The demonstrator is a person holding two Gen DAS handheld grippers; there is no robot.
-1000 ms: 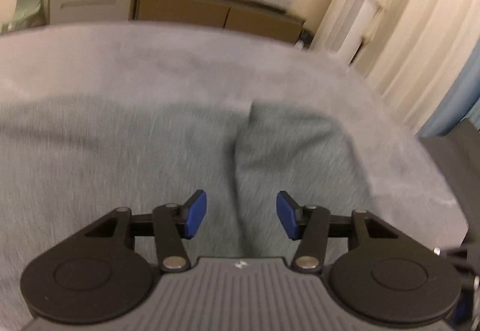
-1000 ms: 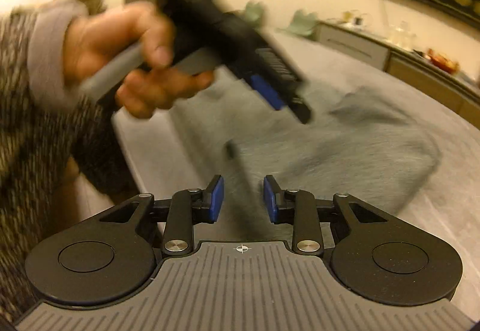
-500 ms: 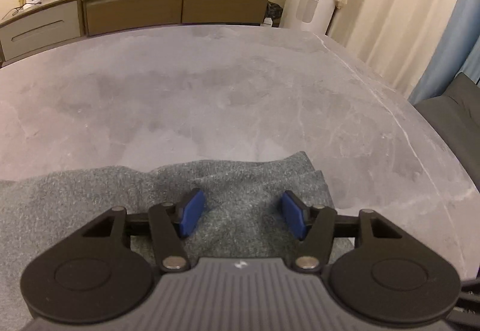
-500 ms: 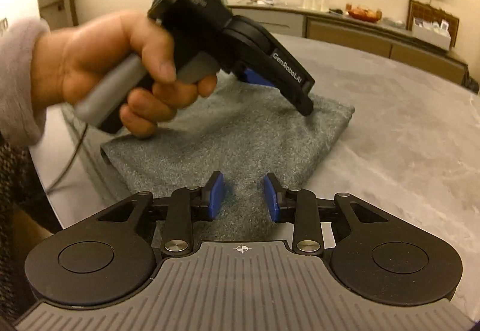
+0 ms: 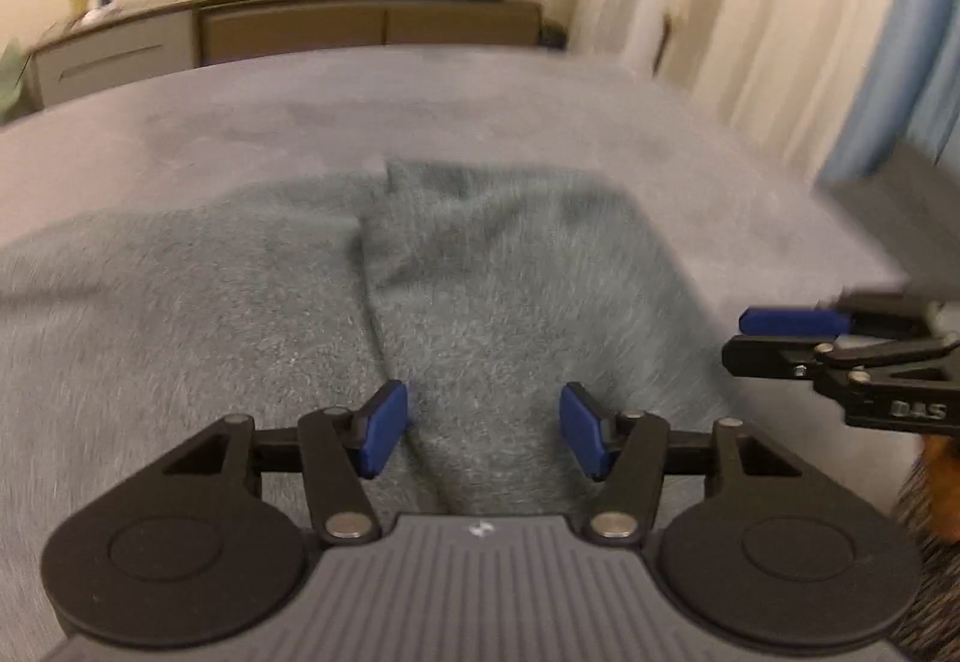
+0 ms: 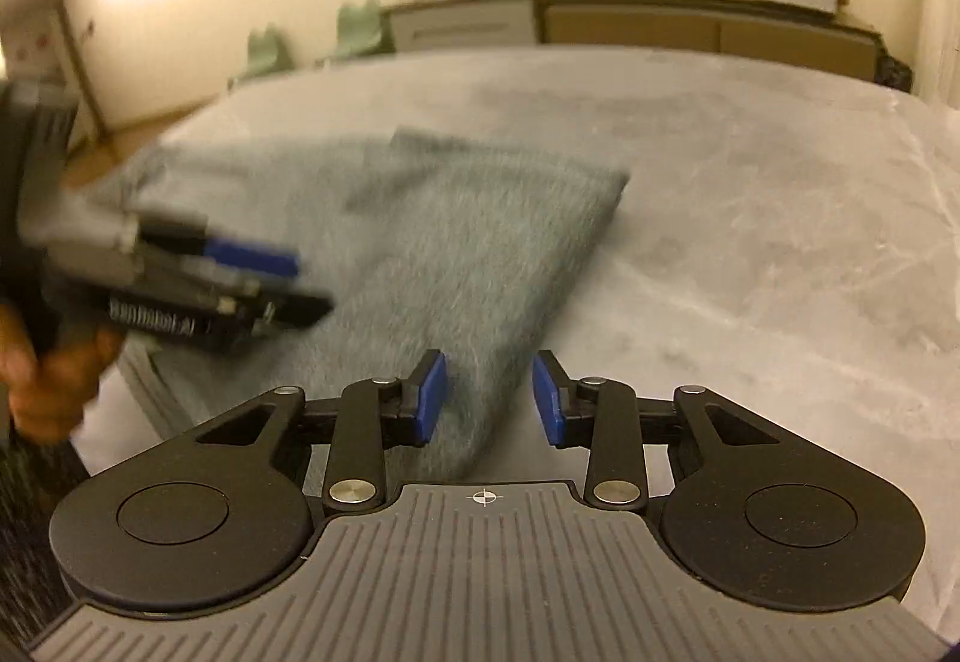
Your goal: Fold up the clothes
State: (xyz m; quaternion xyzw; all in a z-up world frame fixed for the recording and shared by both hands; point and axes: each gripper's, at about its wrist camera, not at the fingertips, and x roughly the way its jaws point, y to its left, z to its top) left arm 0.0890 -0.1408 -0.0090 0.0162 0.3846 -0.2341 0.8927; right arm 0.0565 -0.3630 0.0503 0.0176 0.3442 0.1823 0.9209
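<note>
Left wrist view: one grey marbled desk (image 5: 540, 122) carries one fuzzy grey-green garment (image 5: 510, 266), folded with a ridge down its middle, lying at the near edge (both frames are blurred). The left hand-held gripper (image 5: 483, 431) hovers with pads apart over it; the right hand-held gripper (image 6: 489, 401), just opening, holds nothing.

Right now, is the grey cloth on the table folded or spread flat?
Folded, at least partly. The grey cloth has one layer lying over another, with a raised fold edge down its middle, on the table.
</note>
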